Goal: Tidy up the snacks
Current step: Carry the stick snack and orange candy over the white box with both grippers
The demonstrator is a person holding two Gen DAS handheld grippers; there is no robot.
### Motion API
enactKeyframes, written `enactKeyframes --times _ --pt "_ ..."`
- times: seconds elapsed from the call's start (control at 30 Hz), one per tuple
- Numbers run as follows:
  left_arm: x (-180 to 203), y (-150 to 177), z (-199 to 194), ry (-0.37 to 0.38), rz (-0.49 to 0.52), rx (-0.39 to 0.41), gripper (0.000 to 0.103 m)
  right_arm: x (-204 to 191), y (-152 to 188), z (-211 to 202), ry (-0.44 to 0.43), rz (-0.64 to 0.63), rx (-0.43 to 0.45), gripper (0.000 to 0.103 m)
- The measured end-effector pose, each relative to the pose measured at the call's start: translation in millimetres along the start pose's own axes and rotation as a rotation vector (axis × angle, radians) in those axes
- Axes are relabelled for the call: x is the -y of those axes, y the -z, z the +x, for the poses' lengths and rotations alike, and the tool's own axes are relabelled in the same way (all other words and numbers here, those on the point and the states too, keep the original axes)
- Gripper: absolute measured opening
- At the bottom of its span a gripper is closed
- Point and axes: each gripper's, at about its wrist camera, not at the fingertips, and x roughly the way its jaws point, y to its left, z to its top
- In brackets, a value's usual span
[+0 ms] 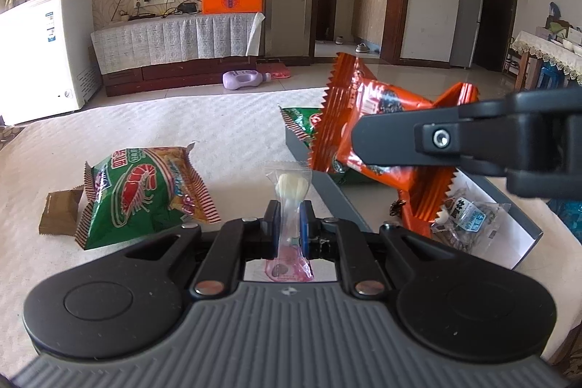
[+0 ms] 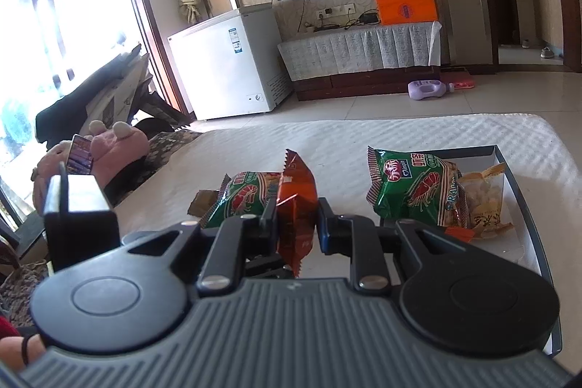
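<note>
Left gripper (image 1: 289,224) pinches our clear candy (image 1: 293,191), right gripper (image 2: 296,224) clamps the orange packet (image 2: 296,206); we lower both gently into the tray (image 2: 523,202) at 2 o'clock.

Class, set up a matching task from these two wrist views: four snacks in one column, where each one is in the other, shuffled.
1. orange packet
2. clear-wrapped candy
3. green shrimp-cracker bag
4. yellow snack bag

A. lying on the white tabletop, outside the tray
B. held in the left gripper
C. lying in the tray
D. held in the right gripper

Pairs: 1-D, 2-B, 3-A, 4-C
</note>
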Motion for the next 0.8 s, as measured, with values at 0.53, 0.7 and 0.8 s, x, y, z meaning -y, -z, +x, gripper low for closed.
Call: enactKeyframes --times 0.53,0.7,0.8 --pt "33.3 -3.1 7.9 0.059 0.023 0.003 0.013 23.5 2.7 -21.4 0.044 0.027 0.023 0.024" --pt "45.2 -2.3 12.1 0.082 0.031 0.0 0.013 35.5 4.1 -30.4 0.062 0.044 0.032 0.024" --pt "54.6 -2.9 15.9 0.1 0.036 -0.001 0.013 43.8 5.1 -36.9 0.079 0.061 0.042 0.024"
